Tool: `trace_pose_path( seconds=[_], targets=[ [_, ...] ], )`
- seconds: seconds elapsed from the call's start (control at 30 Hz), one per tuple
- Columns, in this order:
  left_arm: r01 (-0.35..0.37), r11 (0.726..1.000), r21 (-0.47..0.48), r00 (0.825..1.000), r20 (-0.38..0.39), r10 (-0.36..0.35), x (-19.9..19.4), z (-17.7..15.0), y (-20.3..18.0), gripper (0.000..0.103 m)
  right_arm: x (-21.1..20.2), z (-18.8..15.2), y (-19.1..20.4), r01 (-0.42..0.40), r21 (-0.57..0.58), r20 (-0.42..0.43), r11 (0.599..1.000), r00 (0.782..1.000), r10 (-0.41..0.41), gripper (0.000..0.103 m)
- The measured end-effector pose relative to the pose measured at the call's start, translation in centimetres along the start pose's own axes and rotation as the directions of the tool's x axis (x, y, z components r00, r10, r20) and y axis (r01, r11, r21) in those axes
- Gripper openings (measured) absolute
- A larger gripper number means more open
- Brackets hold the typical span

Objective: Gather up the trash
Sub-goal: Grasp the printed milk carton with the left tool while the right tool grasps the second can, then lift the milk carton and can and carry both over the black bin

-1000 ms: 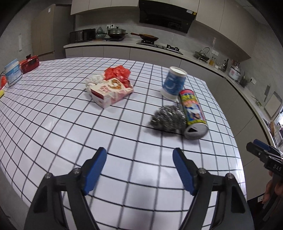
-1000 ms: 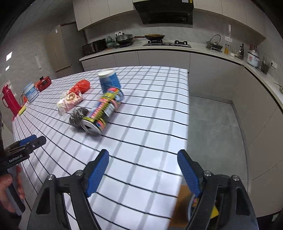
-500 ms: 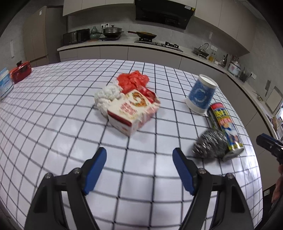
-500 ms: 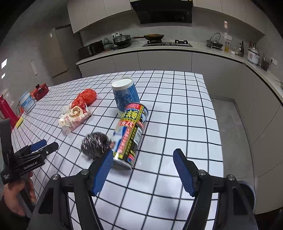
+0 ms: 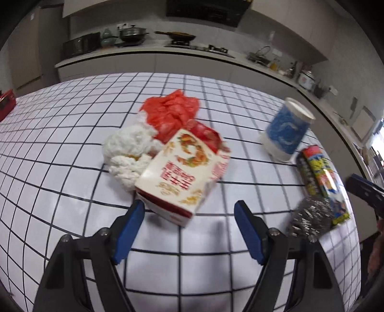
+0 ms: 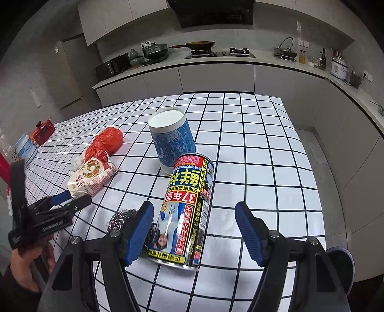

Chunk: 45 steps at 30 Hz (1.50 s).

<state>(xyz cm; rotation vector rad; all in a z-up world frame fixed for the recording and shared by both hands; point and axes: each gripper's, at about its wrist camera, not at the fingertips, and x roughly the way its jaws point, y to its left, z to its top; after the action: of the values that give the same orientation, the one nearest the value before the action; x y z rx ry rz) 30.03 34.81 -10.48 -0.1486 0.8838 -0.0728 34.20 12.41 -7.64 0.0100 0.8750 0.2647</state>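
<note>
Black claw (image 5: 189, 214) arms, blue ribbed pads (image 6: 247, 229), silver screws; dark sleeve.

You see a glossy printed metal can (image 6: 189, 211), rough steel-wool scourer (image 5: 309, 219), crinkled red plastic bag (image 5: 171, 112), printed cardboard carton (image 5: 182, 172), fluffy white wad (image 5: 129, 153), smooth gridded tabletop (image 6: 252, 153).

Your right tool (image 6: 194, 230) stands parted around the lying can (image 6: 187, 211); the steel scourer (image 6: 122, 219) at nine o'clock perhaps touches it.

A kitchen with pale cabinets (image 6: 216, 79) along the walls. A black hood (image 6: 216, 12) hangs above the stove (image 6: 219, 54). The floor (image 6: 319, 153) is grey.
</note>
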Motion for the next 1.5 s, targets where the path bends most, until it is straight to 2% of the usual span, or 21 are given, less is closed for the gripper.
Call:
trace_pose_path(
  seconds=[0.1, 0.2, 0.33, 0.4, 0.5, 0.6, 0.73, 0.87, 1.1, 1.5],
  targets=[
    [-0.036, 0.999, -0.005, 0.999, 0.041, 0.037, -0.5, 0.8, -0.1, 0.078, 1.1, 0.3, 0.1, -0.002, 0.014, -0.018, 1.000, 1.000, 0.002, 0.072],
    [-0.038, 0.999, -0.006, 0.999, 0.010, 0.038, 1.0, 1.8, 0.2, 0.078, 2.4, 0.6, 0.4, -0.010, 0.022, -0.040, 1.000, 0.999, 0.011, 0.072],
    [0.043, 0.998, 0.039, 0.999, -0.031, -0.042, 0.9, 1.1, -1.4, 0.076, 3.0, 0.3, 0.1, 0.018, 0.031, -0.060, 0.999, 0.998, -0.016, 0.067],
    [0.033, 0.998, 0.060, 0.999, -0.012, -0.032, 0.1, 0.7, -1.8, 0.076, 2.6, 0.4, -0.5, 0.038, 0.040, -0.058, 0.998, 0.998, -0.036, 0.065],
    [-0.026, 0.998, 0.065, 1.000, 0.006, 0.025, 0.4, 0.9, -1.7, 0.076, 2.0, 0.8, -0.8, 0.019, 0.044, -0.043, 0.999, 0.999, -0.017, 0.065],
    [-0.019, 0.999, 0.033, 1.000, -0.014, 0.020, 1.9, 1.9, -1.2, 0.076, 3.0, 1.0, -0.6, 0.012, 0.022, -0.076, 1.000, 0.997, -0.011, 0.065],
    [-0.019, 0.999, 0.051, 0.999, -0.036, 0.021, 3.2, 2.6, -1.8, 0.076, 3.8, 0.8, -1.0, 0.027, 0.032, -0.085, 0.999, 0.996, -0.024, 0.064],
    [-0.035, 0.997, 0.067, 0.999, -0.034, 0.037, 3.6, 2.8, -2.3, 0.059, 4.5, 0.8, -1.5, 0.038, 0.034, -0.103, 0.999, 0.994, -0.034, 0.057],
    [-0.040, 0.998, 0.053, 0.999, 0.009, 0.039, 2.1, 2.1, -2.8, 0.055, 4.3, 0.2, -1.9, 0.035, 0.023, -0.099, 0.999, 0.995, -0.032, 0.055],
    [-0.023, 0.999, 0.044, 0.998, 0.064, 0.021, -1.1, 0.9, -3.5, 0.054, 1.3, -0.6, -1.8, 0.018, 0.009, -0.051, 1.000, 0.999, -0.017, 0.055]
  ],
)
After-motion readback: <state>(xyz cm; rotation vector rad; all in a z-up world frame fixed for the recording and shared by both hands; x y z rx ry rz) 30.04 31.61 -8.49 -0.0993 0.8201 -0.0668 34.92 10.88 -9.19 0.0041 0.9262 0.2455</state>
